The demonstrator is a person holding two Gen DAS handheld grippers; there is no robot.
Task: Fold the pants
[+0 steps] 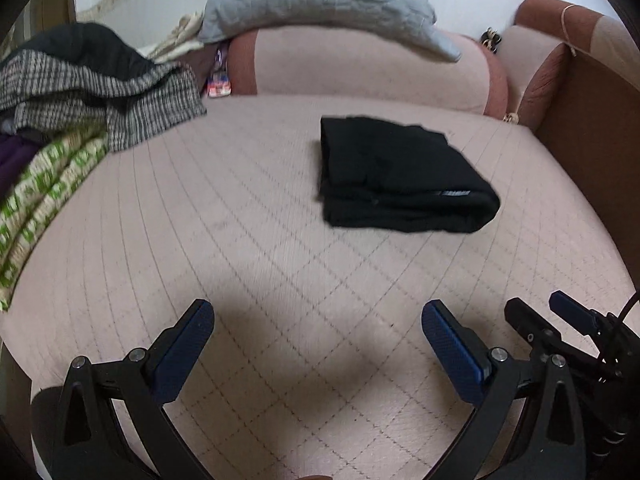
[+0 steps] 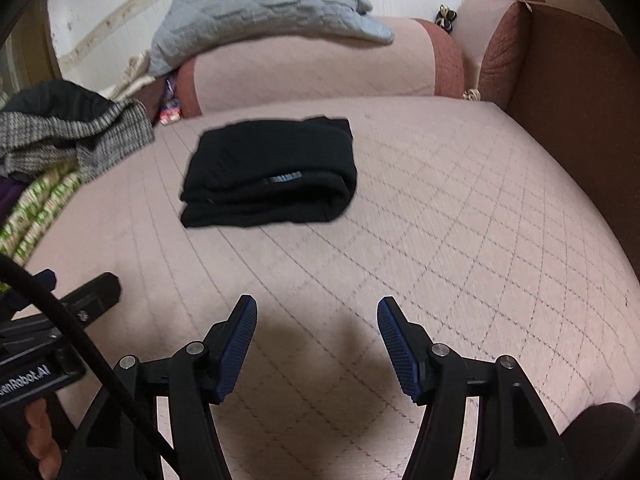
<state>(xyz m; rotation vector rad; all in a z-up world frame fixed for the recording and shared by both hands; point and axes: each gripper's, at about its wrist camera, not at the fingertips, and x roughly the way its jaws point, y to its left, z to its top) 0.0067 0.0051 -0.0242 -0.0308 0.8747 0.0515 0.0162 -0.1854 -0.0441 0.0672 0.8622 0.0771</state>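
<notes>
Clothes heap (image 1: 80, 92): far to the left of the left gripper, a pile of checked grey, black and green-patterned fabric sits on the edge of the quilted pink surface (image 1: 240, 240), well apart from the folded piece.

Left gripper (image 1: 318, 318): jaws spread wide, nothing between the blue pads, held low over bare quilting; only its shadow lies between the fingers.

Pants (image 1: 400, 176): ahead of the left gripper and a little to its right, well beyond the fingertips; a compact black bundle lying flat, layers stacked, a small grey label showing on the near fold.

Right gripper (image 2: 316, 308): jaws also parted wide and empty; the pants (image 2: 272, 172) lie ahead and to its left, out of reach of the pads. It shows at the right edge of the left wrist view (image 1: 540, 312), close beside the left tool.

Grey pillow (image 2: 260, 12): far ahead, resting on the pink bolster (image 2: 312, 76) behind the bundle.

Progress: judged from the tidy stack, folding looks finished or nearly so.

Risk, snagging: any further reach toward the bundle could catch the top layer with a pad and drag it open.

Risk, loose edge: the near layers sit slightly uneven; a nudge may slide them apart.

Risk, collision: the two tools are close together, so a careless swing could knock them.
</notes>
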